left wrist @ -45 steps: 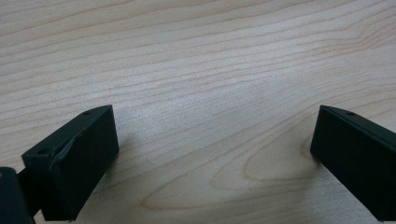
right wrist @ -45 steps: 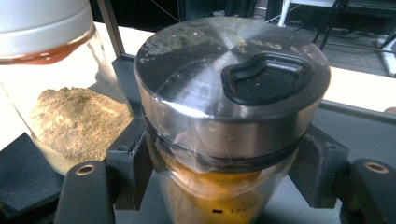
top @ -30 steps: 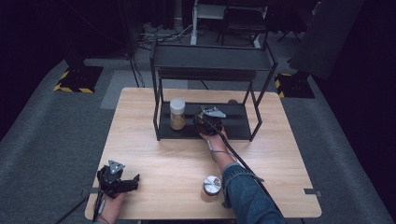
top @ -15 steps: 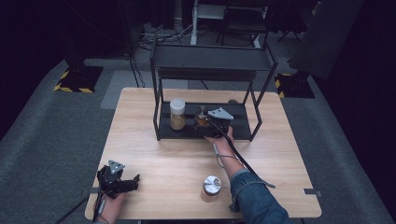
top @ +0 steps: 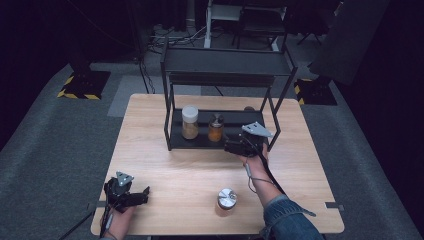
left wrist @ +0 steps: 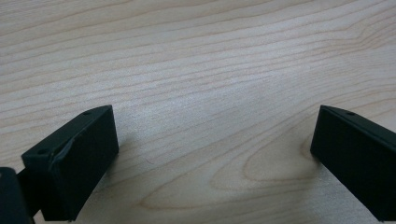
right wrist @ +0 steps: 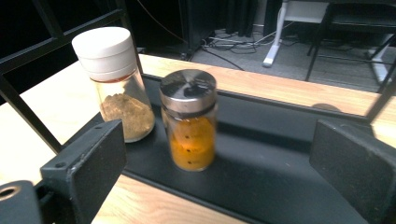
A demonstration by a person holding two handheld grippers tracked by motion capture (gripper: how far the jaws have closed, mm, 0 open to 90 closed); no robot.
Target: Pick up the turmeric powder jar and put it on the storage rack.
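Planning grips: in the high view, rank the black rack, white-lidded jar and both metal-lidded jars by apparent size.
1. Black rack
2. White-lidded jar
3. Metal-lidded jar on the rack and metal-lidded jar on the table: look alike; viewing angle differs, so unranked.

counter [left wrist: 210, 60]: pale wood, clear grain, smooth matt finish
rack [top: 225, 62]: black metal frame, matt
rack tray [right wrist: 280, 154]: black, smooth, faint sheen
orange spice jar [right wrist: 190, 135]: clear glass, brushed silver metal lid
brown spice jar [right wrist: 122, 105]: clear glass, white plastic lid, matt
jaws: black, matt
sleeve [top: 287, 220]: blue denim cloth
floor [top: 45, 125]: grey carpet, rough
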